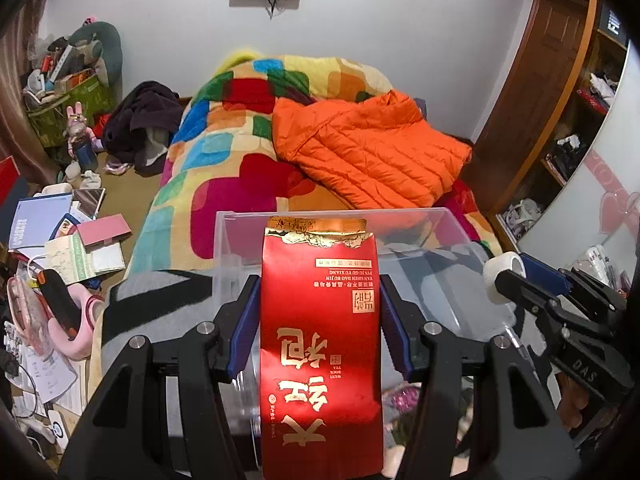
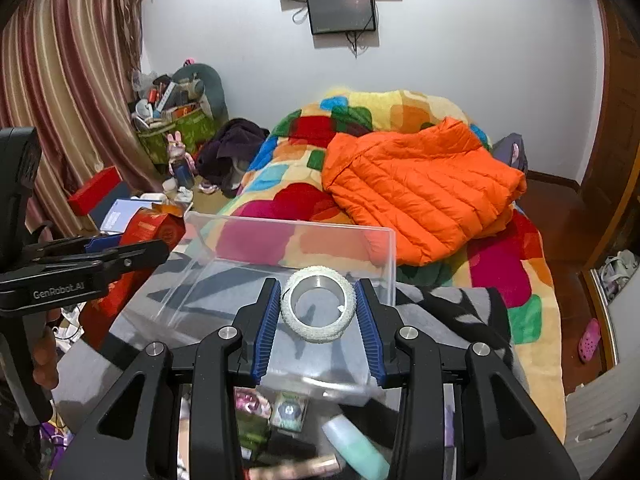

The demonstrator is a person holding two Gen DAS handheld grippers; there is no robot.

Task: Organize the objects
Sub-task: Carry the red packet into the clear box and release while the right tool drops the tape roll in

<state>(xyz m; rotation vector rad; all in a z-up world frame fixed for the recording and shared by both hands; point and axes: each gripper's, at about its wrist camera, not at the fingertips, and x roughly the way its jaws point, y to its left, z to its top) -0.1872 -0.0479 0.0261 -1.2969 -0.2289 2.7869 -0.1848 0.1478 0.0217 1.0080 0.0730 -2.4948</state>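
Surface: I work over a bed (image 2: 532,300) with a patchwork blanket; a grey and black cloth (image 2: 452,304) lies under the clear bin (image 2: 390,248).
Room: white wall, a screen (image 2: 343,12) high above the bin, a striped curtain (image 2: 60,92) far left of it.
Count: I see one bin, one orange jacket (image 2: 420,188) just behind it, one red pouch (image 1: 320,344), one white ring (image 2: 318,304).
Writing: the pouch reads "WUYI ROCK TEA", upside down; the left tool's side reads "GenRobot.AI".
Left gripper (image 1: 320,316): clamped on the pouch, held upright at the bin's near wall.
Right gripper (image 2: 318,316): its blue pads (image 2: 267,328) squeeze the ring, above the bin's near end.
Below the bin: small packets and a mint tube (image 2: 356,448), blurred.
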